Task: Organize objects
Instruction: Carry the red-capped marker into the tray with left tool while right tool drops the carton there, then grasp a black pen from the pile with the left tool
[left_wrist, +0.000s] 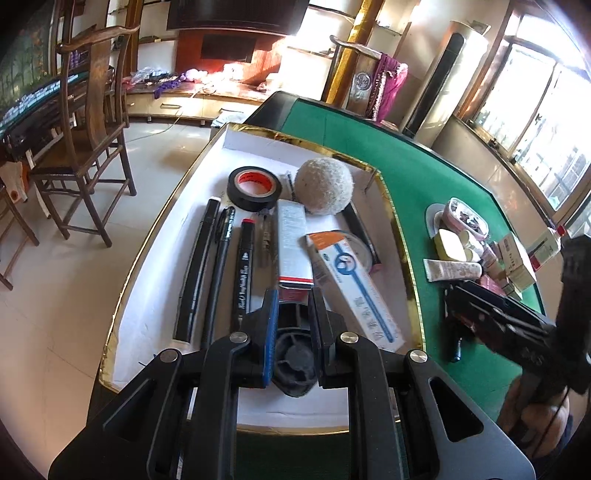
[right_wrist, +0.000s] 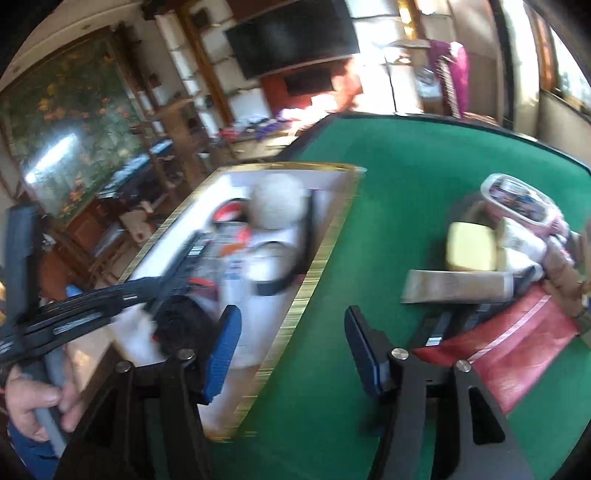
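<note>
In the left wrist view, our left gripper (left_wrist: 291, 325) has its jaws drawn close on a dark, round, ribbed object (left_wrist: 293, 363), seemingly a cap or small wheel, held low over the near end of the gold-rimmed white box (left_wrist: 400, 236). Already in the box lie three black pens (left_wrist: 218, 269), a roll of black tape (left_wrist: 254, 187), a woolly white ball (left_wrist: 324, 185), a tall grey carton (left_wrist: 292, 245) and a blue-and-white carton (left_wrist: 354, 291). We judge the step in hand to be setting the dark piece down here; to do it well we should lower it onto the bare white floor at the near end, clear of the pens, and only then part the jaws. This view also shows our right gripper (left_wrist: 456, 325) from the side, over the green felt table (left_wrist: 406, 177) between the box and the pile of toiletries (left_wrist: 480, 251).

In the right wrist view, blurred, our right gripper (right_wrist: 291, 332) stands about half open with only green felt between its blue pads (right_wrist: 223, 343); it holds nothing. It adds what the other cannot: a red mesh pouch (right_wrist: 517, 354), a flat grey tube (right_wrist: 454, 288) and a pale yellow block (right_wrist: 471, 245) lying just ahead, likely the next pick, plus the person's hand (right_wrist: 33, 402) on the left grip. The box contents are smeared here, so we rely on the left view for placing.
</note>
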